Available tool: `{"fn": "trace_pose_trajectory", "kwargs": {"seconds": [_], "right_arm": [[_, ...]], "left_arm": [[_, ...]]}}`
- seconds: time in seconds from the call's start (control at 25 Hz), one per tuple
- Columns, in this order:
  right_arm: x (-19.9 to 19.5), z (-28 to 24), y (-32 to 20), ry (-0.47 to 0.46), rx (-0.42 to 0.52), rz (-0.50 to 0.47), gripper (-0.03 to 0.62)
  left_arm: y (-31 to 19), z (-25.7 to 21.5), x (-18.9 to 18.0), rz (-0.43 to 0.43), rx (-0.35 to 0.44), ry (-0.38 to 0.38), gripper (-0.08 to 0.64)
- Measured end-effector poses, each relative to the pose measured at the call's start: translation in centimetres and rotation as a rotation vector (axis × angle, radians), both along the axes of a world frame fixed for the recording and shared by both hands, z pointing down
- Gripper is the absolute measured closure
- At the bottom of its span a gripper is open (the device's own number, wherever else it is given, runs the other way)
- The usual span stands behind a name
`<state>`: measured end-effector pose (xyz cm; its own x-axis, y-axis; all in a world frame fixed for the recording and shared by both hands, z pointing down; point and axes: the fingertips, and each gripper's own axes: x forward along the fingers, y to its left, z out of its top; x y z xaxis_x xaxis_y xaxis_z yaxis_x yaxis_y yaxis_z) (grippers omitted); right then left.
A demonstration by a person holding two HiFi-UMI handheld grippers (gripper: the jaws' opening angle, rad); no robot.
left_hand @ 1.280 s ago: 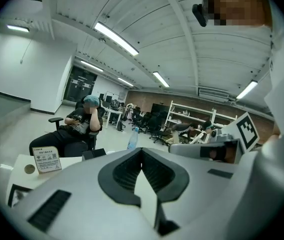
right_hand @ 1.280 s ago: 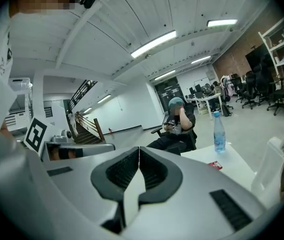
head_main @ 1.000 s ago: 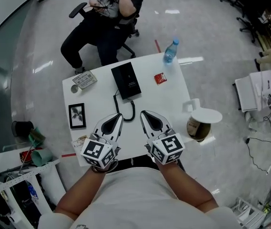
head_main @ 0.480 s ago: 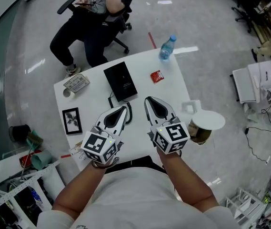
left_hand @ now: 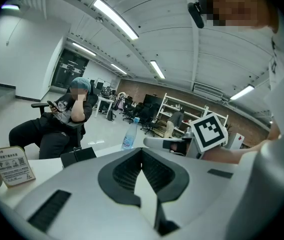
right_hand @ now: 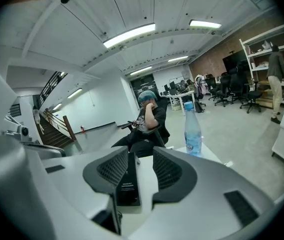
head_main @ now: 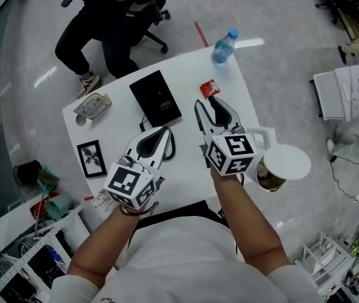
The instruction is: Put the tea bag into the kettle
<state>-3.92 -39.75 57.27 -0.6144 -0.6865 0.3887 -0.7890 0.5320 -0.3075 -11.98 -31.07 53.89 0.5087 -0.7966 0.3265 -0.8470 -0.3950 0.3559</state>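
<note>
In the head view, your right gripper (head_main: 209, 105) points at the red tea bag (head_main: 209, 88), which lies flat on the white table (head_main: 185, 169) just beyond its tips. The jaws have just been opening and stand apart with nothing between them. Your left gripper (head_main: 163, 131) hangs over the middle of the table, near the black box (head_main: 156, 98).

The kettle (head_main: 269, 177) stands at the table's right edge, well apart from the tea bag, with a white lid (head_main: 286, 161) above it. Something brownish shows in its body, but you can't tell what it is, nor whether the lid leaves the mouth free. The capped bottle (head_main: 223, 47) at the far corner looks to hold water.

The tea bag is thin and flat, so if you come in too high the pads will likely close over it or push it away. A wide swing of your right arm could knock the kettle off its edge. If the lid covers the mouth, the bag won't go in.

In the left gripper view, the left gripper (left_hand: 142, 151) has its jaws closed tip to tip and is empty.

In the right gripper view, the right gripper (right_hand: 141, 159) has its jaws parted, and only the black box (right_hand: 127, 184), farther off on the table, shows through the gap. The tea bag isn't visible here.
</note>
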Motion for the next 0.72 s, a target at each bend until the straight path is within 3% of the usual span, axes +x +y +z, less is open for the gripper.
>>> {"fn": "trace_pose_trajectory", "kwargs": {"seconds": [0.24,0.56,0.72], "right_arm": [[0.9,5.2,-2.9,0.091,-0.081,0.043,0.375],[1.9,12.2,-6.1,0.241,-0.142,0.066,0.336],[2.3,15.2,-7.3,0.254,-0.193,0.091,0.328]], "left_arm": [[-1.8,3.4,-0.3,0.018,-0.044,-0.024,0.551],[-3.9,7.0,-1.1,0.009,-0.085,-0.006,0.551],[-4.7,7.7,-1.2,0.003,-0.101,0.002,0.551]]}}
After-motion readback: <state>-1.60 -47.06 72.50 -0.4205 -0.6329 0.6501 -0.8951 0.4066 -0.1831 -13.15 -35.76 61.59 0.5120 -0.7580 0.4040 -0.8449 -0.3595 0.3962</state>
